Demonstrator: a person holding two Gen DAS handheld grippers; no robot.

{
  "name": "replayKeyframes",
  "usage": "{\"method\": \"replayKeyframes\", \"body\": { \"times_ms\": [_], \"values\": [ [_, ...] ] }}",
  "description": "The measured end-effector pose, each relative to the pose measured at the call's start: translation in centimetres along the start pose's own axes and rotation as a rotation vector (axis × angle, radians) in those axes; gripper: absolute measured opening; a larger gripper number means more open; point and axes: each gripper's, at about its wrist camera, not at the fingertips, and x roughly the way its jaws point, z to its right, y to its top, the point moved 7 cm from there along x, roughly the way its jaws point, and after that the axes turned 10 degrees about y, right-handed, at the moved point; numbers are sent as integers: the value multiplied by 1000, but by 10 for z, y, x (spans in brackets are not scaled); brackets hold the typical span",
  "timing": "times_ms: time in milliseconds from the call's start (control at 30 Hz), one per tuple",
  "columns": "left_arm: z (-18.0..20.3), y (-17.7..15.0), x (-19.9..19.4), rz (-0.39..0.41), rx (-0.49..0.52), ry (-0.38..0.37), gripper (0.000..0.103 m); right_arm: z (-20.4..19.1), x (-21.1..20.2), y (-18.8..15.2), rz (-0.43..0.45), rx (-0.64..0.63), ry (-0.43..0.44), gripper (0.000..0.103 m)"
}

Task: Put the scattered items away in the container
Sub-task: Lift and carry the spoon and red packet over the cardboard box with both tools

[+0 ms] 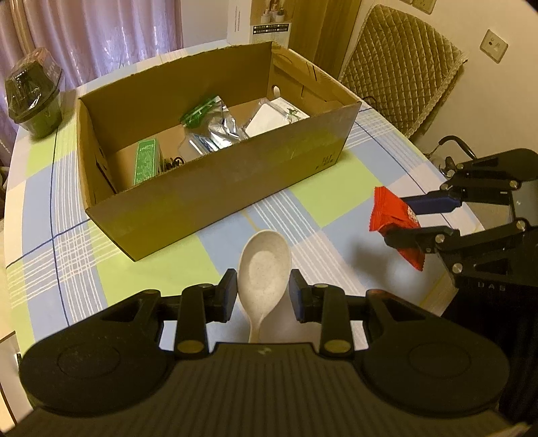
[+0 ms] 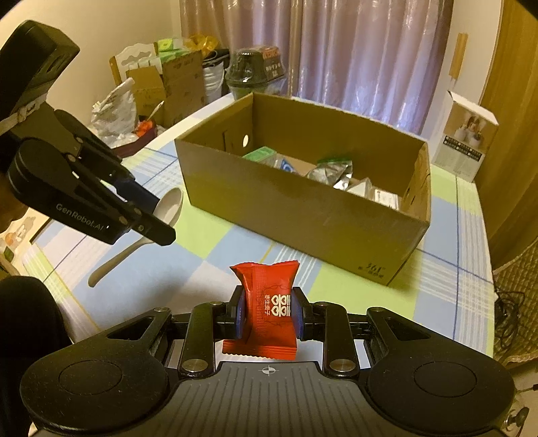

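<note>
An open cardboard box (image 1: 235, 188) (image 2: 302, 215) stands in the middle of the table. It holds a green packet (image 1: 146, 159), silver foil bags (image 1: 215, 131) and a white packet (image 1: 272, 117). My left gripper (image 1: 264, 292) (image 2: 161, 218) is shut on the bowl of a white spoon (image 1: 264, 262) (image 2: 117, 259), just in front of the box's near wall. My right gripper (image 2: 267, 316) (image 1: 396, 220) is shut on a red snack packet (image 2: 269, 285) (image 1: 386, 208), held above the cloth to the right of the spoon.
A checked blue, green and white tablecloth (image 1: 67, 235) covers the table. A dark lidded cup (image 1: 33, 94) (image 2: 255, 70) and a white product box (image 1: 259, 20) (image 2: 464, 134) stand behind the cardboard box. A quilted chair (image 1: 403, 60) is at the right; floor clutter (image 2: 161, 87) lies beyond.
</note>
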Motion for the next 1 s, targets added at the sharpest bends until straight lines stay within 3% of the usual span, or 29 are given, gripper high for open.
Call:
{"method": "replayKeyframes", "body": {
  "times_ms": [433,1000],
  "values": [
    [-6,19,-15,26,0,16,28,4,-9,25,32,-15,-13,30],
    [-4,27,-19,29,-1,15,28,9,-13,33,40,5,-20,30]
  ]
}}
